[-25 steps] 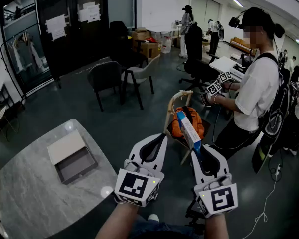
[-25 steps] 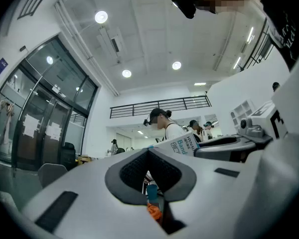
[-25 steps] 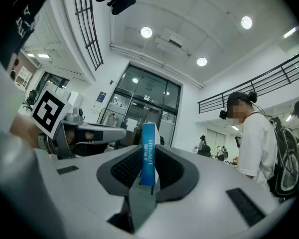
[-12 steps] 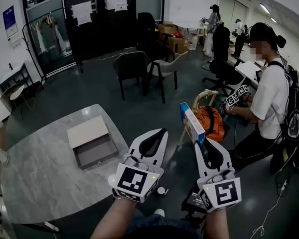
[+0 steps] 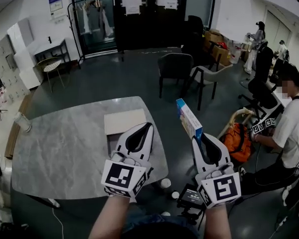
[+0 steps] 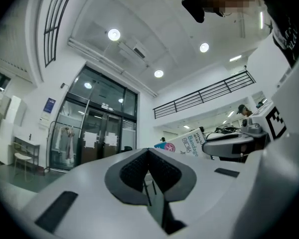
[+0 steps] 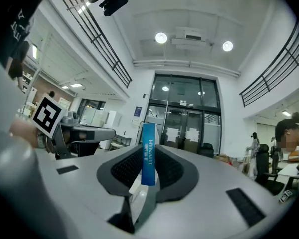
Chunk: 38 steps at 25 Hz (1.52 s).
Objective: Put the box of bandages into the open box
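Observation:
In the head view my right gripper (image 5: 197, 137) is shut on the blue and white box of bandages (image 5: 188, 117), which stands on edge beyond the marble table's (image 5: 65, 148) right edge. The right gripper view shows the box's narrow blue side (image 7: 149, 153) pinched between the dark pads. My left gripper (image 5: 145, 126) hangs over the table, shut with nothing in it, and covers most of the open box (image 5: 122, 121); only the beige lid shows. In the left gripper view the jaws (image 6: 148, 152) meet, and the bandage box (image 6: 187, 144) shows to the right.
Two chairs (image 5: 175, 66) (image 5: 209, 76) stand beyond the table. A person (image 5: 294, 128) sits at the right beside an orange bag (image 5: 237, 141). A black device (image 5: 192, 195) and small round objects (image 5: 165, 183) lie on the floor below my hands.
Both grippers have swung left, from over the floor by the orange bag to the table. The left one now covers the open box. The bandage box stays held in the right gripper.

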Available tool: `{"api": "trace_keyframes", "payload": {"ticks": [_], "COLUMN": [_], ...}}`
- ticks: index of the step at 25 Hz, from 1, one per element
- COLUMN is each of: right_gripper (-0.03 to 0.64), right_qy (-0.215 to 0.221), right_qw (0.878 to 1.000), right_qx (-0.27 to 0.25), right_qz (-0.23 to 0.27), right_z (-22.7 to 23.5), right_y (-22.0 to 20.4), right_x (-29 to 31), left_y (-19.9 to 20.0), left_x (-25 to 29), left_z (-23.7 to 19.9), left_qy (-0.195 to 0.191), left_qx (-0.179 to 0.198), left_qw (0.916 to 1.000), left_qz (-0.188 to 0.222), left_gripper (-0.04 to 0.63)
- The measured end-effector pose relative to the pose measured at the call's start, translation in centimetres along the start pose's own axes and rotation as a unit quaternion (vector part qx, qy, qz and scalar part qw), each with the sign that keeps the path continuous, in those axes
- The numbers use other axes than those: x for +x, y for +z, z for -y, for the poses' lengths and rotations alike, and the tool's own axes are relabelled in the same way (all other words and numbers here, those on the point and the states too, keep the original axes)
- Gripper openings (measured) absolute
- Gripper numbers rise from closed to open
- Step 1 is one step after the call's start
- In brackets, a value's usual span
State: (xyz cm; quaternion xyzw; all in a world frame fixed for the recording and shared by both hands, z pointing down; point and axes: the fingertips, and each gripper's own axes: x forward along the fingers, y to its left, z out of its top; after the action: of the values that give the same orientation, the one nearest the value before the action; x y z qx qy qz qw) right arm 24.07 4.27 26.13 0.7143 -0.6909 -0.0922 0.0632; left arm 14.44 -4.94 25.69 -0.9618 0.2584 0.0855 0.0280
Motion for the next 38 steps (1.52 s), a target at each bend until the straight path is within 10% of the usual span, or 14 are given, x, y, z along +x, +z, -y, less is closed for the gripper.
{"api": "trace_keyframes", "payload": {"ticks": [16, 33, 38], "right_gripper": [0.094, 0.092, 0.092], "right_qy": [0.166, 0.142, 0.161], "right_qw": [0.986, 0.989, 0.979], "right_qx": [0.007, 0.033, 0.128], "right_qz": [0.033, 0.017, -0.001], "right_z": [-11.3, -11.3, -11.6], "right_y": [2.1, 0.7, 0.7], "right_x": [10.3, 13.8, 16.7], "left_y": [1.4, -0.1, -0.7], "left_x": [-11.7, -9.5, -8.5], "left_z": [-15.5, -19.7, -23.0], "left_qy": [0.211, 0.179, 0.166], "left_qx": [0.021, 0.008, 0.01], "left_qw": [0.9771, 0.9835, 0.9858], "left_qz": [-0.011, -0.02, -0.024], "left_gripper": [0.011, 0.011, 0.011]}}
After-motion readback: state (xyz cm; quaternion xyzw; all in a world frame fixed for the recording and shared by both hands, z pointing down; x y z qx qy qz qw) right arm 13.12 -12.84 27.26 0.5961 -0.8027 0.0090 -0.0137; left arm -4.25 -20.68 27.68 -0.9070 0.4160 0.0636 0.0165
